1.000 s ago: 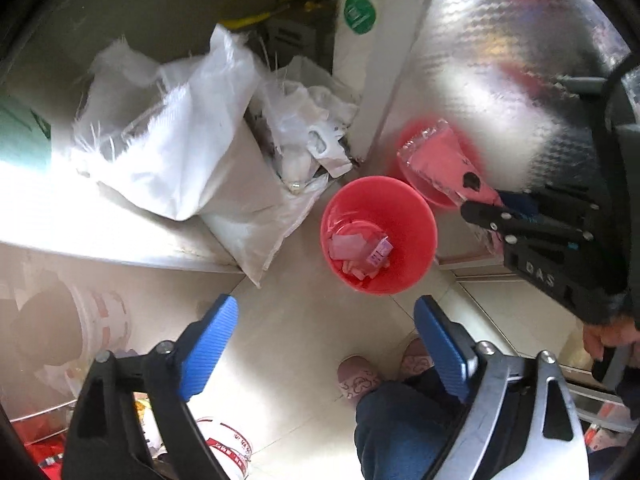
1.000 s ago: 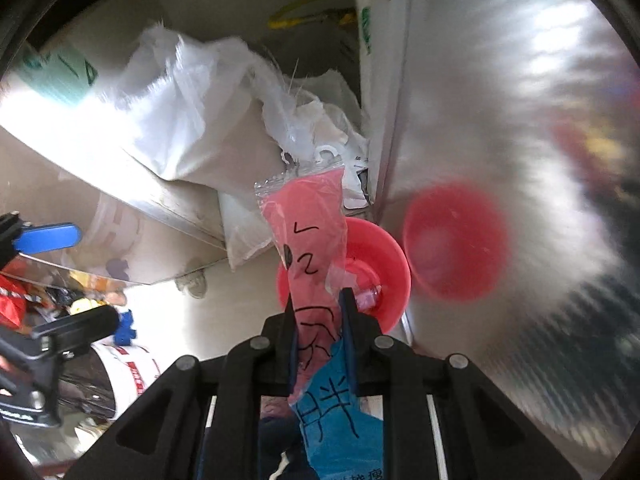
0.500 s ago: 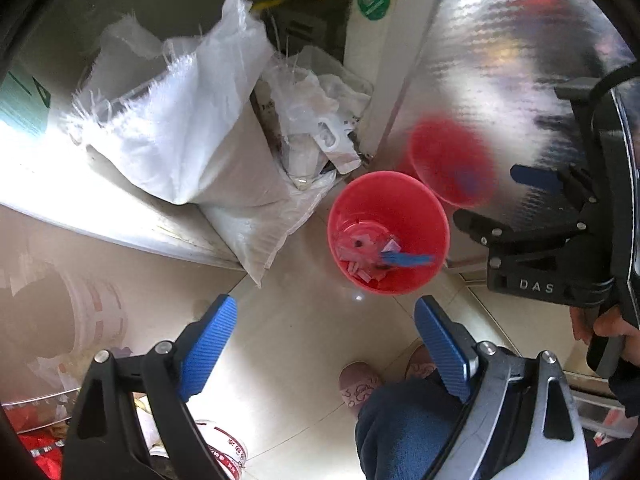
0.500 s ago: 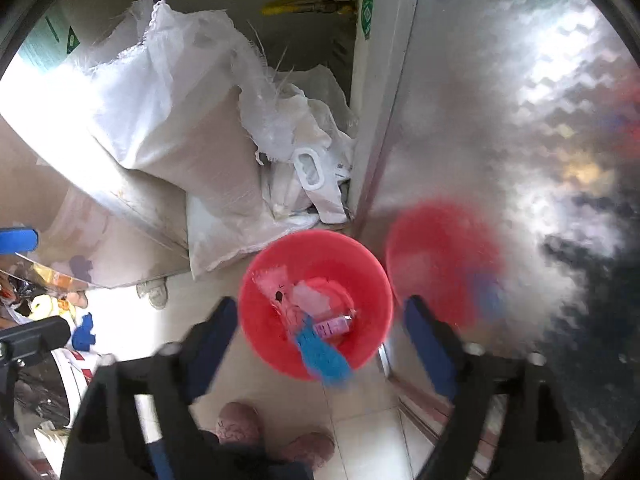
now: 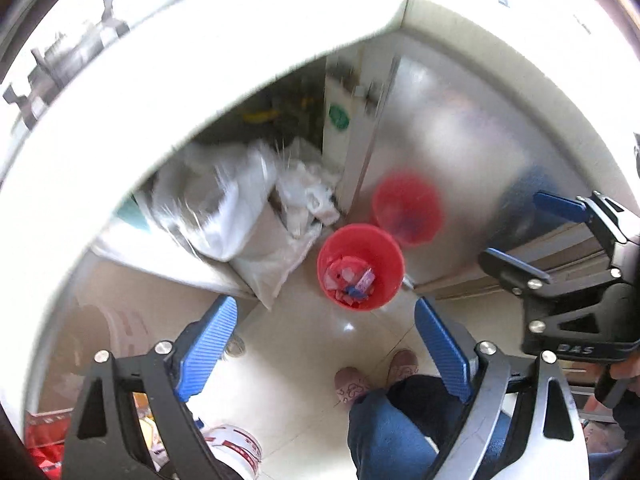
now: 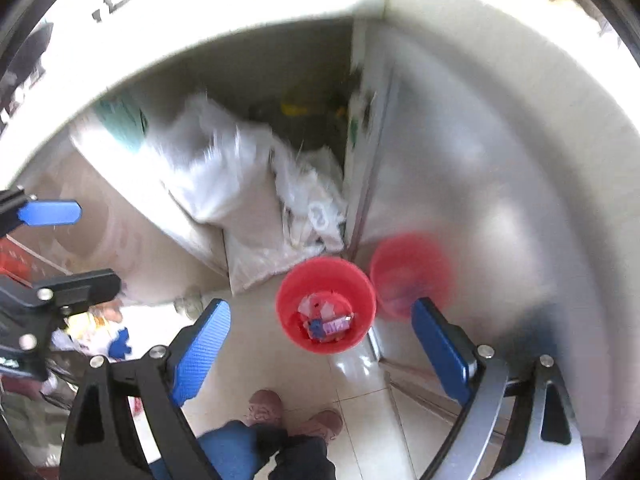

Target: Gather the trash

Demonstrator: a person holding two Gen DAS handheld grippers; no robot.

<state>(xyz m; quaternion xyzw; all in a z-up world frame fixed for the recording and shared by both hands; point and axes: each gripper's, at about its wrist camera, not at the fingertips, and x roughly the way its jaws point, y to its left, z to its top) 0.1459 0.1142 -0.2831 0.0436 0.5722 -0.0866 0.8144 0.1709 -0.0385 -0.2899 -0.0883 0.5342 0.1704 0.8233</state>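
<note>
Red bin [image 5: 360, 266]; white sack [image 5: 224, 216]; blue ribbed claw pads [image 5: 208, 346].

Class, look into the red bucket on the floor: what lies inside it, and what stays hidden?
Inside the red bucket lies a small heap of wrappers: pink, white and one blue piece. The bucket's bottom beneath the heap is covered, so anything under it cannot be seen.

Both cameras look steeply down from well above the floor [image 5: 304, 360], each past its own pair of blue fingers [image 5: 208, 340] [image 6: 200, 356]. The left view sits to the left, with the right gripper [image 5: 516, 236] at its right edge; the right view has the left gripper [image 6: 64, 244] at its left edge. Both share the red bin [image 5: 384, 252] [image 6: 288, 296], the white sacks [image 5: 224, 220] [image 6: 216, 184], the shiny metal panel [image 5: 460, 140] [image 6: 480, 160] and the person's shoes [image 5: 352, 384] [image 6: 264, 404].
</note>
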